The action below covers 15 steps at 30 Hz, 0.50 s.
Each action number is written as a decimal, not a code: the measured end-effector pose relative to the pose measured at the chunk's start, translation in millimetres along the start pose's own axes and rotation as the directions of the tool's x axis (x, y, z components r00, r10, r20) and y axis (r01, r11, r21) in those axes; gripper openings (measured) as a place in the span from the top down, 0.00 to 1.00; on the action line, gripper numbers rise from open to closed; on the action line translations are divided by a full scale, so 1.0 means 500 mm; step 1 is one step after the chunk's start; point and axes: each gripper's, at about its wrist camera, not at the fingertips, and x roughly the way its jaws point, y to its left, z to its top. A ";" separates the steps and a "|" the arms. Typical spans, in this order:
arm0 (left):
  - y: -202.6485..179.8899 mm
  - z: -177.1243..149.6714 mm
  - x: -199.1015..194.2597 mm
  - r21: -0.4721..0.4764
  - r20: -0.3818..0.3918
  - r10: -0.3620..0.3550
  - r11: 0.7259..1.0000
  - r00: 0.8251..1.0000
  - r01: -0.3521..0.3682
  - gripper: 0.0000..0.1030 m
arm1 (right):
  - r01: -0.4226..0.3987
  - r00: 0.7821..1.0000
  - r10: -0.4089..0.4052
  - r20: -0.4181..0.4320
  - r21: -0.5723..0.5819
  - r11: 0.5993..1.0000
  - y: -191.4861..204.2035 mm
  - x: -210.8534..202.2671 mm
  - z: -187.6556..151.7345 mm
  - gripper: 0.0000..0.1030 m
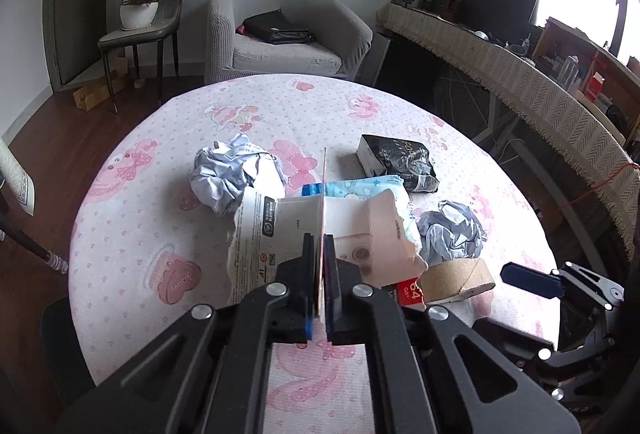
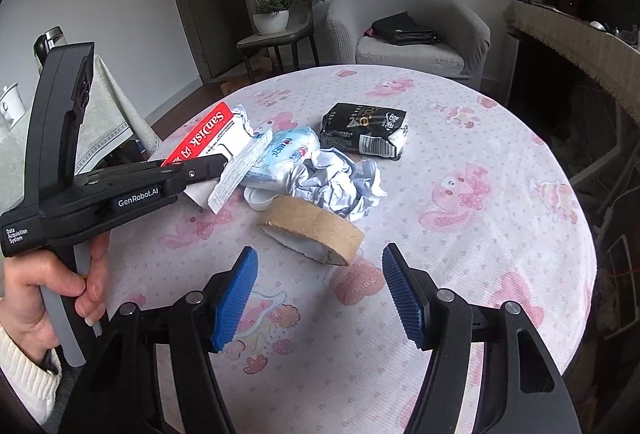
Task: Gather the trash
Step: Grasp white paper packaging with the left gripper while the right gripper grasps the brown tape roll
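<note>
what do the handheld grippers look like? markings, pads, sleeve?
Both are black plastic with silver pivot screws. The left gripper and right gripper carry blue ribbed pads. The left one's body reads "GenRobot.AI" and "Data Acquisition System", with a grey trigger. The hand on it wears a cream knit sleeve. No cables visible.

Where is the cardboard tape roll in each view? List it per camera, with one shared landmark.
Left wrist: cardboard tape roll lower right of centre, just right of the shut left gripper.
Right wrist: cardboard tape roll centre, beyond the open right gripper.
Shared landmark: black packet.
</note>
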 end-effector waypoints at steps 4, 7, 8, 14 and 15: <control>0.005 0.003 -0.012 -0.007 0.011 -0.006 1.000 1.000 0.006 0.95 | 0.035 0.999 -0.035 -0.014 0.006 0.999 0.014 0.018 0.002 0.26; 0.009 0.006 -0.023 -0.008 0.021 -0.012 1.000 1.000 0.012 0.96 | 0.039 0.999 -0.038 -0.020 0.052 0.998 0.013 0.025 0.007 0.25; 0.009 0.006 -0.026 -0.007 0.024 -0.013 1.000 1.000 0.013 0.96 | 0.042 0.999 -0.041 -0.022 0.066 0.997 0.014 0.028 0.008 0.24; 0.020 0.004 -0.047 0.006 0.034 -0.010 1.000 0.999 0.010 0.96 | 0.074 0.996 -0.069 -0.049 0.086 0.994 0.030 0.047 0.017 0.23; 0.023 0.004 -0.051 0.008 0.035 -0.009 1.000 0.999 0.009 0.96 | 0.080 0.996 -0.076 -0.052 0.083 0.993 0.034 0.050 0.018 0.23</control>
